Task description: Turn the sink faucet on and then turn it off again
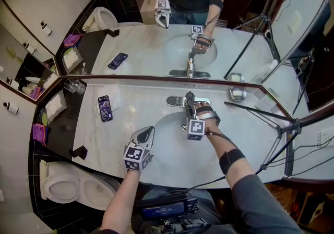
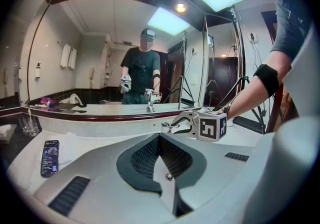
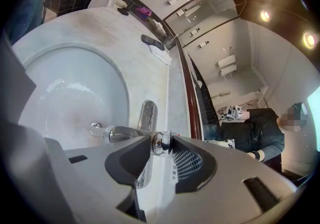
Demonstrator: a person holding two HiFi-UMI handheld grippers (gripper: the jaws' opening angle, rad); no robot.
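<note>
Faucet lever (image 3: 161, 141): pinched by R claw (image 3: 161, 146); L claw (image 2: 160, 138) pressed together, idle; no flow seen, turn-on likely pending.

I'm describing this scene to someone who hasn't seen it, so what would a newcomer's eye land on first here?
First, the right gripper with its jaws closed on the chrome faucet handle at the back of the white sink. Next, the wide mirror behind the marble counter, doubling it all. The left gripper hangs shut by the sink's left edge, a phone lying further left.
</note>
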